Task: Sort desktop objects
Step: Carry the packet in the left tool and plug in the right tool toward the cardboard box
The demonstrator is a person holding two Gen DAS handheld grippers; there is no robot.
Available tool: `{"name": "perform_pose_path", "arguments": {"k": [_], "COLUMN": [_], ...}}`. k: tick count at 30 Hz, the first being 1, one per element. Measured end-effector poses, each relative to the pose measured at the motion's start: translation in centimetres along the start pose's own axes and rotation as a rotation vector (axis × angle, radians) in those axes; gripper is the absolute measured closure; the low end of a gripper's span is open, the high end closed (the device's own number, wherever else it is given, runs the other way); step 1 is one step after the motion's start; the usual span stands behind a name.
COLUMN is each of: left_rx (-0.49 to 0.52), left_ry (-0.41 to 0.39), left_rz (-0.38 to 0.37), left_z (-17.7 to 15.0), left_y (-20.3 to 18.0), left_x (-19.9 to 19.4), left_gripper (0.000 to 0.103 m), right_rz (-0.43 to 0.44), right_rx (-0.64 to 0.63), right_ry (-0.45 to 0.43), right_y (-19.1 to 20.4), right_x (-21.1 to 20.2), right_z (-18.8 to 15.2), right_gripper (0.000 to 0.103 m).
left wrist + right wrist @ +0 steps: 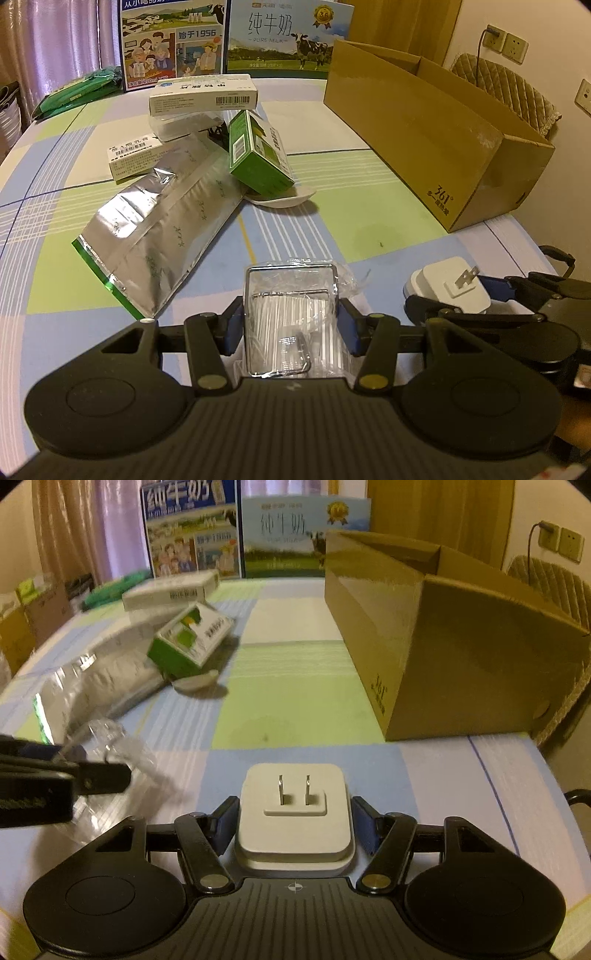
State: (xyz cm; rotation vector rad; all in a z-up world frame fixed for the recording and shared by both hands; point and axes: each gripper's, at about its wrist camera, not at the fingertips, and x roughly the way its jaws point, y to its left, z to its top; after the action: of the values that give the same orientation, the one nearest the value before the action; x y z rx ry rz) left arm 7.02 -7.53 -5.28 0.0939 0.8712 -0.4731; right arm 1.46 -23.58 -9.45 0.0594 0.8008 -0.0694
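Between the blue pads of the left tongs (291, 325) sits one clear plastic packet with a chrome wire frame (291, 295), pinched from both sides. To their right, the right tongs (294, 821) clamp one white square two-prong plug adapter (294, 812), prongs facing forward. Ahead and left of both tongs lies a pile: one crinkled silver foil pouch (162, 218), one green-and-white carton (258, 155) tilted over one white spoon (284, 199), and two white printed boxes (203, 95), the nearer one (135, 157) partly covered by the pouch. Ahead and right stands one open brown cardboard box (424, 125); its inside cannot be seen. Two milk cartons (288, 37) stand beyond, cut off at the top. The right wrist view is blurred on its left.
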Motion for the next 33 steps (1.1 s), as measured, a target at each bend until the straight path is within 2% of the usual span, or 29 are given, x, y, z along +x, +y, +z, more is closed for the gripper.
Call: {"name": "perform_pose_path", "arguments": {"k": [3, 10, 21, 33], "left_rx": [0.001, 0.004, 0.012, 0.054], "left_ry": [-0.007, -0.019, -0.051, -0.11], "left_rz": [-0.003, -0.002, -0.009, -0.026], "left_z": [0.1, 0.8, 2.2, 5.5], "left_y": [-0.1, -0.4, -1.4, -3.3], "left_x": [-0.3, -1.1, -3.1, -6.0], "left_gripper": [0.056, 0.056, 0.056, 0.056], "right_rz": [-0.006, 0.019, 0.033, 0.019], "right_rx": [-0.01, 0.027, 0.053, 0.04], "right_ry": [-0.053, -0.045, -0.103, -0.208], "right_y": [0.1, -0.3, -0.6, -2.4], "right_x": [-1.0, -1.2, -4.4, -8.8], "right_z": [0.5, 0.7, 1.8, 7.6], "right_gripper": [0.042, 0.042, 0.042, 0.042]}}
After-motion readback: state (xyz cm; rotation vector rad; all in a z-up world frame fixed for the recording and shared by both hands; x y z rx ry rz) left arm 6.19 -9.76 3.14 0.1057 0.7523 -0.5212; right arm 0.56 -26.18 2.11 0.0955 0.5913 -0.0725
